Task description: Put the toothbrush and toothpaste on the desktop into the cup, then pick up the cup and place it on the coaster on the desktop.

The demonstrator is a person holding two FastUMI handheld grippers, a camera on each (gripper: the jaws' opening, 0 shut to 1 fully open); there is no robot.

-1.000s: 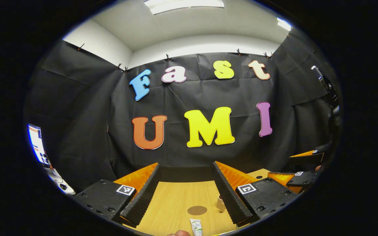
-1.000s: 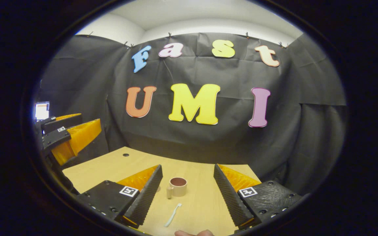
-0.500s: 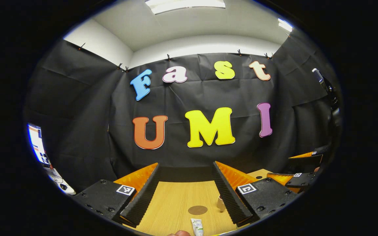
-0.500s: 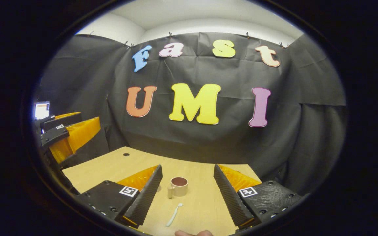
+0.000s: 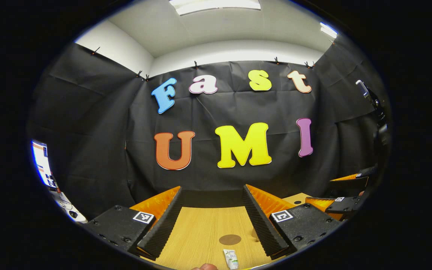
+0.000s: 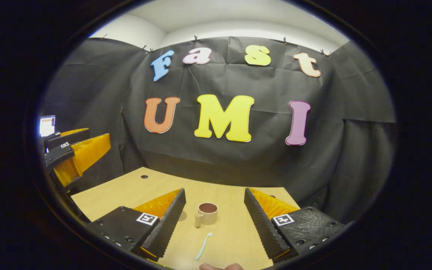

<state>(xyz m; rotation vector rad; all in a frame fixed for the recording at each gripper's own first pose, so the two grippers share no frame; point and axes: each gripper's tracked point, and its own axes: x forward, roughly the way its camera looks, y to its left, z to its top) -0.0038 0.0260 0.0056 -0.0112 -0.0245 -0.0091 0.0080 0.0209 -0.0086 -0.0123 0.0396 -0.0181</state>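
In the left gripper view, a white toothpaste tube [image 5: 231, 258] lies on the wooden desktop [image 5: 201, 236] near the bottom edge, just in front of a round brown coaster [image 5: 230, 239]. My left gripper [image 5: 212, 221] hangs open above them, nothing between its fingers. In the right gripper view, a beige cup [image 6: 207, 213] with its handle to the left stands upright on the desktop [image 6: 126, 191], and a pale toothbrush [image 6: 203, 246] lies nearer, in front of it. My right gripper [image 6: 213, 221] is open above both. The left gripper [image 6: 75, 155] is also visible at the far left there.
Black cloth walls close the booth behind and beside the desk. A lit screen [image 5: 42, 163] stands at the left. The right gripper [image 5: 345, 195] shows at the right edge of the left gripper view. A fingertip [image 6: 221, 267] peeks in at the bottom.
Both views have drifted slightly: the toothpaste and coaster shifted a little right in the left gripper view, the cup and toothbrush a little right in the right gripper view. Both grippers stay open.
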